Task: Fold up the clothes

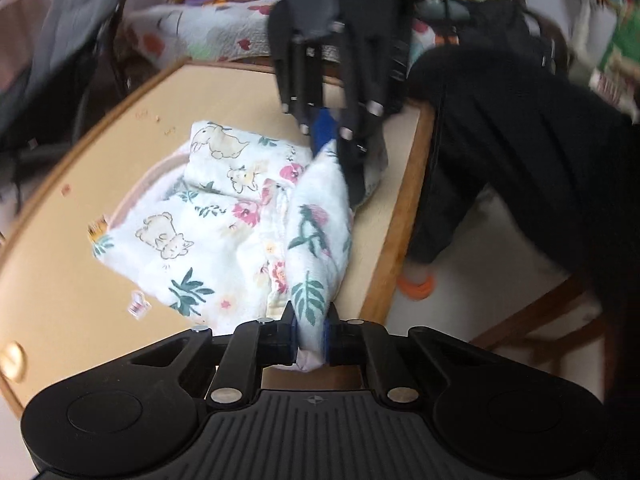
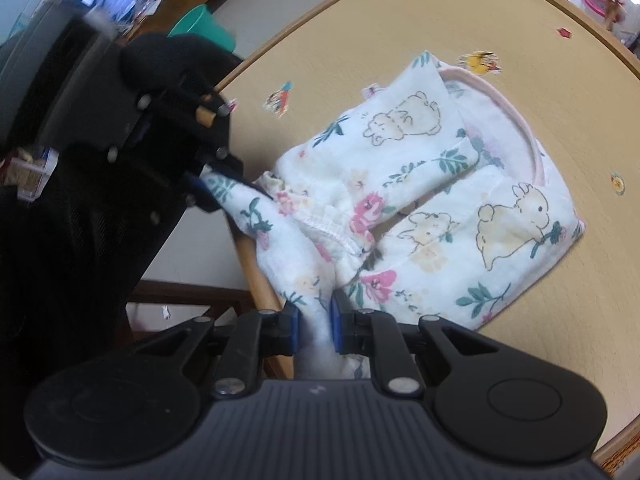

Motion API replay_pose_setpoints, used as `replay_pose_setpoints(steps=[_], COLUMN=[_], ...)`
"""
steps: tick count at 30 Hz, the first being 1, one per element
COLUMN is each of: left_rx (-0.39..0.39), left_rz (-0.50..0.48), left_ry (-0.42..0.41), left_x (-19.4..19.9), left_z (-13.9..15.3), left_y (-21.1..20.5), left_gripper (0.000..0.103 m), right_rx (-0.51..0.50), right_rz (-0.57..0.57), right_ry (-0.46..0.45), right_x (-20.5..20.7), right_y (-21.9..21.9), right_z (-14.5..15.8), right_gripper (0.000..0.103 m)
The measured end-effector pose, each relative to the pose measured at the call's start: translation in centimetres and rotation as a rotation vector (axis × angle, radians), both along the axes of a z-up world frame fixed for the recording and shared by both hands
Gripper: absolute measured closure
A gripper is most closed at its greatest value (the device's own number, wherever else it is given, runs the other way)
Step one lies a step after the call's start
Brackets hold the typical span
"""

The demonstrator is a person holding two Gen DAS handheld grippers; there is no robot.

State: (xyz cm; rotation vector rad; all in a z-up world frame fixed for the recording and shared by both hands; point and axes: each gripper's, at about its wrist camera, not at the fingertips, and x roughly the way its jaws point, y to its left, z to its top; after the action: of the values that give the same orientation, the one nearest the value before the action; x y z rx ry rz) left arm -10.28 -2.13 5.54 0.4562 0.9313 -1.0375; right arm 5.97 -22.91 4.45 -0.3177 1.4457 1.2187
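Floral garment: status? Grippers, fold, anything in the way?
Left gripper and right gripper both shut on floral garment. Partly folded, near edge bunched between them on table. Nothing in the way.

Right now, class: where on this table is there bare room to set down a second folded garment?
Bare table lies between the floral garment and the curved far rim, dotted only with flat stickers. The near edge is crowded: both grippers pinch cloth there.

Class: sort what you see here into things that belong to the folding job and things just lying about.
Job:
- floral garment
- left hand-held gripper, shut on it
- right hand-held gripper, shut on it
- table

Lying about:
- stickers
- green tub
- patterned quilt
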Motion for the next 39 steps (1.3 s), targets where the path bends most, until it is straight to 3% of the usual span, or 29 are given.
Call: replay_pose_setpoints(steps=[3, 9, 16, 22, 29, 34, 39], left_rx=[-0.067, -0.183, -0.229, -0.218, -0.208, -0.229, -0.253], left_rz=[0.059, 0.283, 0.445, 0.488, 0.503, 0.523, 0.569], left_ry=[0.099, 0.251, 0.378, 0.404, 0.408, 0.423, 0.405], left_x=[1.0, 4.1, 6.1, 6.4, 6.6, 6.6, 6.0], left_z=[0.2, -1.0, -2.5, -2.9, -3.0, -3.2, -3.2], left_y=[1.0, 3.4, 4.3, 4.4, 4.3, 4.9, 5.7], left_gripper=[0.092, 0.092, 0.091, 0.087, 0.08, 0.078, 0.064], right_rx=[0.009, 0.007, -0.003, 0.014, -0.019, -0.077, -0.117], right_rz=[0.022, -0.003, -0.011, -0.042, -0.092, -0.134, -0.118], right_ry=[0.015, 0.063, 0.084, -0.047, -0.148, -0.241, -0.329], right_x=[-0.3, 1.0, 2.0, 1.4, 1.5, 1.2, 0.3], right_y=[0.1, 0.2, 0.5, -0.4, -2.1, -2.1, -1.4], right_z=[0.1, -1.0, -1.5, 0.4, 1.9, 0.9, 0.2], right_gripper=[0.087, 0.086, 0.083, 0.07, 0.07, 0.07, 0.07])
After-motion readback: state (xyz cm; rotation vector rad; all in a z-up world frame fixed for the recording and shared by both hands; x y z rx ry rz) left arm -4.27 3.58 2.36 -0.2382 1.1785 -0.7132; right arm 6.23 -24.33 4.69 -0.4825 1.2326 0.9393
